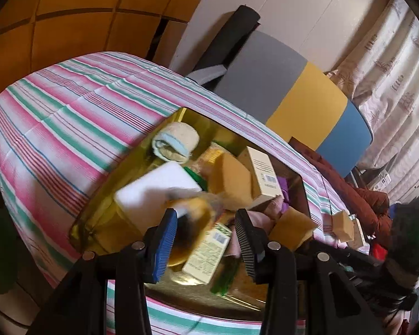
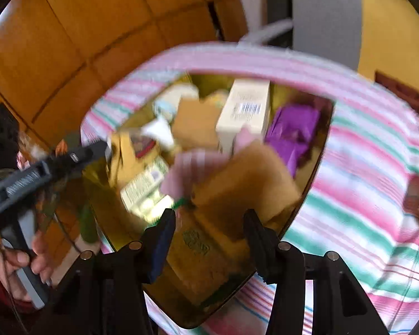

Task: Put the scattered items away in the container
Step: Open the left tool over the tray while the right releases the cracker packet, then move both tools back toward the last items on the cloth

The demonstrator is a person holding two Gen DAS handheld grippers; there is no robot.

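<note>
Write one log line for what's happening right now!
left gripper: open above shiny gold tray | right gripper: open, empty | tan sponge block: outside tray on striped cloth

**A:** What lies ahead of your left fingers (image 1: 164, 240)?

**B:** A gold rectangular metal tin (image 1: 103, 195), set on the striped quilted bedcover (image 1: 56, 111). In it, a white foam block (image 1: 153, 192) sits just beyond my left-hand finger, with a rolled loofah pad (image 1: 176, 139) behind it at the far end. A pale printed carton (image 1: 206, 251) lies below, between both fingers.

**A:** And your right fingers (image 2: 259, 240)?

**B:** A tan sponge block (image 2: 245, 184) is just ahead, toward the right-hand finger. A crumpled purple cloth (image 2: 293, 131) lies behind it, and a tall cream cardboard box (image 2: 245, 109) is to the left of that cloth.
</note>
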